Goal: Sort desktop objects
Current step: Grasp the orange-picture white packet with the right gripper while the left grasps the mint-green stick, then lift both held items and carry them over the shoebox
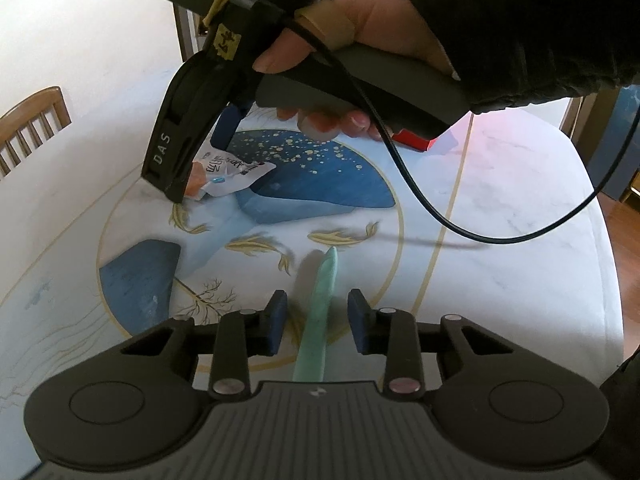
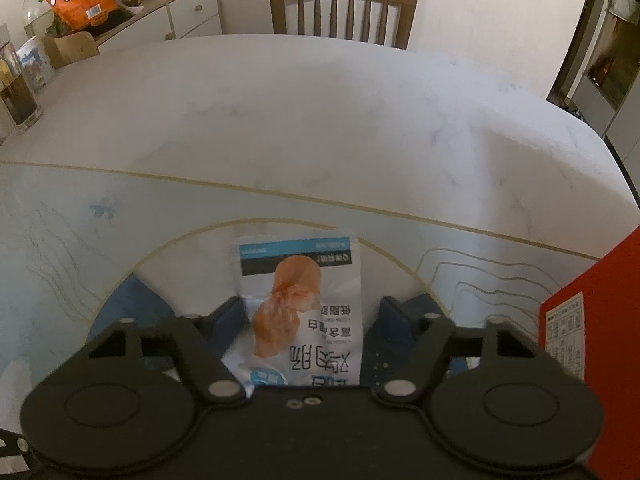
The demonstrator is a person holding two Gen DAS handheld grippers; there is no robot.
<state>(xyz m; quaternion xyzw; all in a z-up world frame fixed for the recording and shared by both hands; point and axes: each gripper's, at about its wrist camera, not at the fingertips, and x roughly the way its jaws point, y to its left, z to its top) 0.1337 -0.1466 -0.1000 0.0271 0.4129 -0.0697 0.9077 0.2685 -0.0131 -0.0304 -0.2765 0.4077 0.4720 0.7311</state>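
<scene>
Jaws flank packet [image 2: 304, 300]; left view alone shows comb [image 1: 320, 308].

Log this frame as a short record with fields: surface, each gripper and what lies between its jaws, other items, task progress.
surface: white marble-look table with a blue and gold round design
left gripper: jaws apart, straddling a pale green tapered stick; pads not visibly touching it
right gripper: jaws apart, around a white snack packet with an orange food picture lying flat; contact cannot be told
other items: red box beside the right gripper; wooden chair behind the table
task progress: nothing lifted yet
</scene>
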